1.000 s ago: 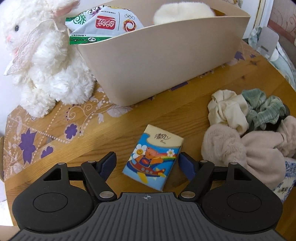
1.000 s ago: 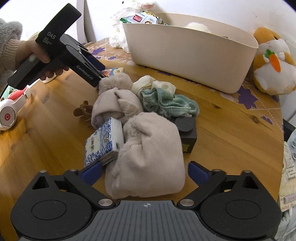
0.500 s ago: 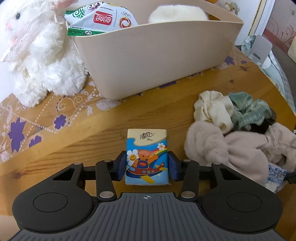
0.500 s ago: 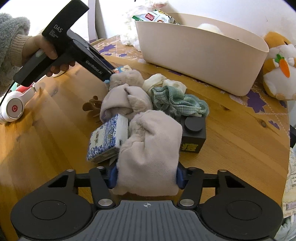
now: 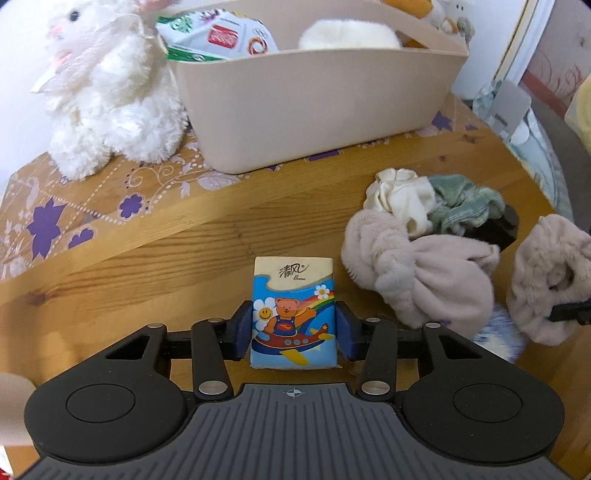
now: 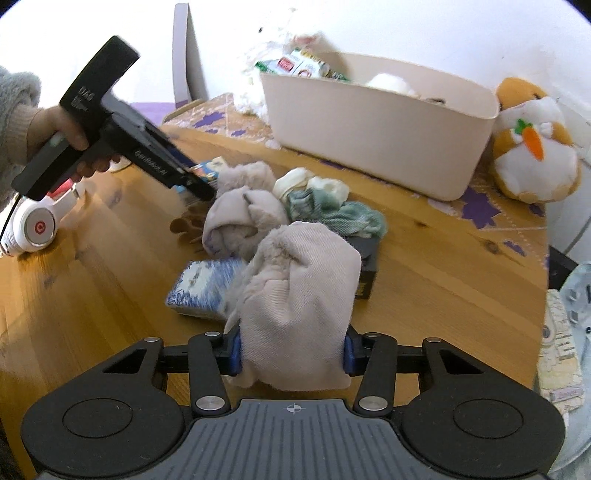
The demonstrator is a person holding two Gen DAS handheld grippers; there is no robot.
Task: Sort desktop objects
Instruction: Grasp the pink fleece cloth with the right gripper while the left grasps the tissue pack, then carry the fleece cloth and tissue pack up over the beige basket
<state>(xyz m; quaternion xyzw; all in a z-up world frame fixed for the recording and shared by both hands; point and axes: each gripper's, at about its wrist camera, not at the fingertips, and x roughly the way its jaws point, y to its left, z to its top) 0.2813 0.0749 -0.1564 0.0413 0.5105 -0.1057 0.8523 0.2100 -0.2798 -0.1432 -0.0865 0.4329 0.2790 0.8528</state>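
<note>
My left gripper [image 5: 294, 332] is shut on a blue cartoon-bear tissue pack [image 5: 293, 310] and holds it above the wooden table [image 5: 147, 266]. My right gripper [image 6: 291, 354] is shut on a beige fluffy sock bundle [image 6: 299, 295], lifted off the table; it shows at the right edge of the left wrist view [image 5: 546, 280]. The beige storage bin [image 5: 314, 107] stands at the back with a snack bag [image 5: 221, 37] and a white fluffy item [image 5: 351, 35] inside. The left gripper also shows in the right wrist view [image 6: 199, 188].
A pile lies mid-table: another beige sock bundle [image 6: 240, 218], cream [image 6: 310, 184] and green scrunchies [image 6: 340, 218], a blue patterned tissue pack [image 6: 203, 288], a black box [image 6: 365, 266]. A white plush rabbit [image 5: 103, 85], orange plush [image 6: 532, 147] and white headphones [image 6: 37, 225] surround them.
Both grippers closed on their objects. The left one squared up and lifted the tissue pack; the right one raised the sock bundle off the table, away from the pile.
</note>
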